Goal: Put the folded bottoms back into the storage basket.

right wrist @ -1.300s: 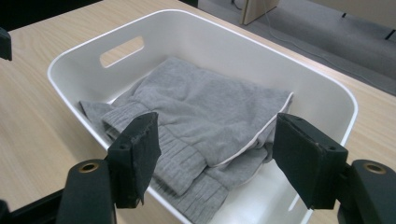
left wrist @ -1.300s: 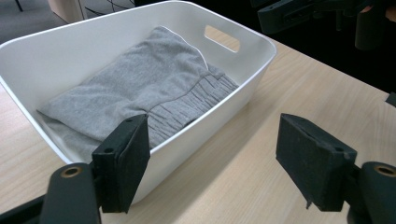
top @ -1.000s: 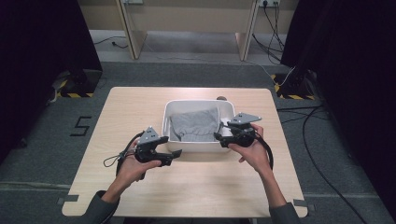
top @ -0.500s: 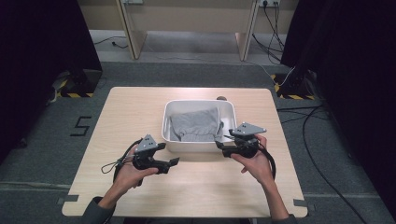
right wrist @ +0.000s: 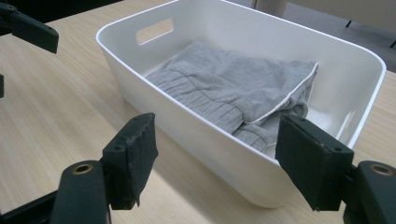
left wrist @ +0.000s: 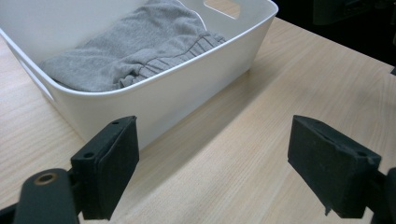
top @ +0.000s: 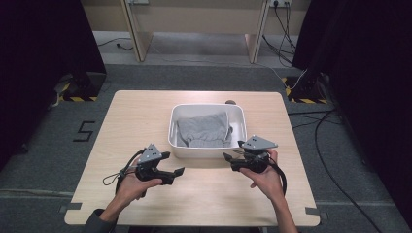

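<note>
A white plastic tub [top: 206,151] stands in the middle of the table with a folded grey garment [top: 204,128] lying in it. My left gripper [top: 177,171] hovers just off the tub's near left corner. Its jaws have just been opening and stand open with nothing between them. In the left gripper view the tub's wall [left wrist: 187,88] and the garment [left wrist: 135,51] lie beyond the open left gripper [left wrist: 215,149]. My right gripper [top: 227,158] is off the near right corner, open and holding nothing. The right gripper view shows the tub [right wrist: 196,126] and the garment [right wrist: 233,79] past its pads [right wrist: 133,144].
The light wooden table [top: 141,111] has bare surface to the left, right and front of the tub. A small dark knob [top: 230,102] sits behind the tub. Cables run over the grey floor at the right. The left gripper's jaw tip [right wrist: 28,28] shows in the right gripper view.
Both hands have drawn back from the tub's front corners toward the near table edge and sunk a little. The garment and tub have not moved.
</note>
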A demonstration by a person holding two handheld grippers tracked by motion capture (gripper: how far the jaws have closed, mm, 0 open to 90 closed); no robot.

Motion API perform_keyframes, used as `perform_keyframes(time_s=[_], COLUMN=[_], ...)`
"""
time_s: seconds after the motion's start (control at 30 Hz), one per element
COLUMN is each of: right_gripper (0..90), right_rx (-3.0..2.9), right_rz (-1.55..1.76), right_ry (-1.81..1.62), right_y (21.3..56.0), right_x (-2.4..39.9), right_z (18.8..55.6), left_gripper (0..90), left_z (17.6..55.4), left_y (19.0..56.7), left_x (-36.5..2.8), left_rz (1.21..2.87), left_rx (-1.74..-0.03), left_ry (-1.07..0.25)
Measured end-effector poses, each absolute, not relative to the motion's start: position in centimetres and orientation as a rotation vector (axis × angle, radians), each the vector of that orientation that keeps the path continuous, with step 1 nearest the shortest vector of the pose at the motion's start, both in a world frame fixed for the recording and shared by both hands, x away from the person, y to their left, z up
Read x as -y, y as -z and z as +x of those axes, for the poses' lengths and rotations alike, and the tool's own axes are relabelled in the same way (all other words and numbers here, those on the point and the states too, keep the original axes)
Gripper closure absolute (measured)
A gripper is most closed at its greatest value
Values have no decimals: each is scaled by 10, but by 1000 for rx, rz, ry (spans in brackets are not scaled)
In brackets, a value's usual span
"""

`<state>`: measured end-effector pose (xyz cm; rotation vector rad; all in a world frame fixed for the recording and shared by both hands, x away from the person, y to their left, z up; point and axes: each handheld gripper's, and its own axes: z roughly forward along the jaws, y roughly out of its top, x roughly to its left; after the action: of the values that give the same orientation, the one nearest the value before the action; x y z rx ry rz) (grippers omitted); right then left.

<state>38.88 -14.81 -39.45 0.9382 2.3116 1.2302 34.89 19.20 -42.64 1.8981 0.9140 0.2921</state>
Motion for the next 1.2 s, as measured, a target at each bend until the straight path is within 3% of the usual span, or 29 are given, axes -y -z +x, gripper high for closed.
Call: perform_keyframes(time_s=[1.2], right_gripper=[276], right_rx=[-2318], right_rz=[956], right_ry=[-1237], right_y=[416], right_x=[162], right_z=[360], left_gripper=[162], left_z=[336], left_y=[438], left_x=[-218], left_rz=[1892], left_rx=[-973], left_ry=[-323])
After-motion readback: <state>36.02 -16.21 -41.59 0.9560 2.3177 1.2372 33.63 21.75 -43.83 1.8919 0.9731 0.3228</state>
